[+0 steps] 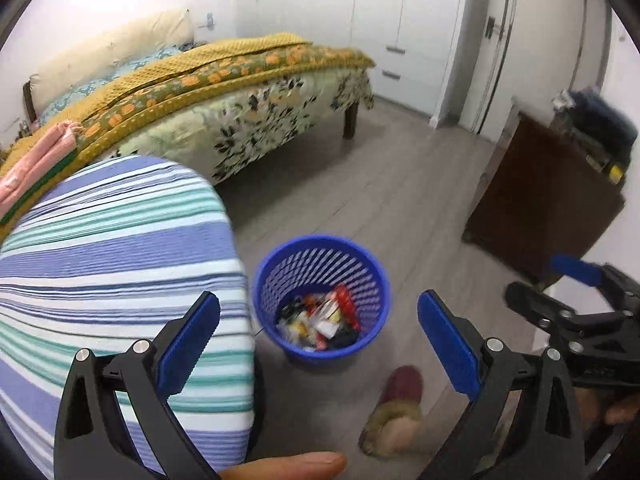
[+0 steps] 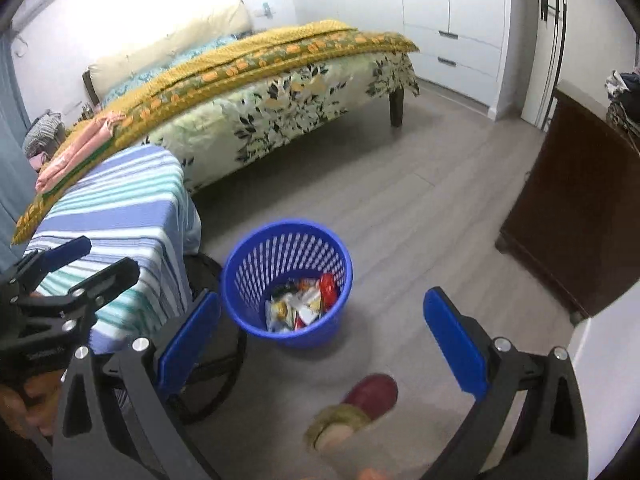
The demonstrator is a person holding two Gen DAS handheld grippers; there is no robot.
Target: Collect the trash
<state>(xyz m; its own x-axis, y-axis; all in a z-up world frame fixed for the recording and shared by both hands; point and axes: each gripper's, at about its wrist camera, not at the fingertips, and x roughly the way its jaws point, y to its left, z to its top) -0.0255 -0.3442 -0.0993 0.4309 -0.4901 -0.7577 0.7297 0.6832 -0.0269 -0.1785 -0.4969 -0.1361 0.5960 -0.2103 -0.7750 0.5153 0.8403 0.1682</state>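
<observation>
- Two claws are in view, both spread wide with nothing between their blue pads.
- Left claw point(image 1: 318, 338) hangs above the floor, with the blue bin point(image 1: 322, 298) framed between its fingers at 12 o'clock.
- Right claw point(image 2: 322, 334) hangs likewise, the bin point(image 2: 288, 282) at 11 o'clock from its midpoint.
- Wrappers point(image 1: 324, 320), red, white and yellow, lie heaped in the bottom of the bin.
- At 9 o'clock from the bin stands a desk with a striped cloth point(image 1: 116, 264), just beside it.
- At 6 o'clock from the bin, a red slipper point(image 2: 356, 408) rests on the grey floor point(image 2: 420, 216).
- Beyond the bin, at 11 o'clock, stands a bed point(image 2: 256, 92); a brown cabinet point(image 2: 580, 216) stands at 3 o'clock.
</observation>
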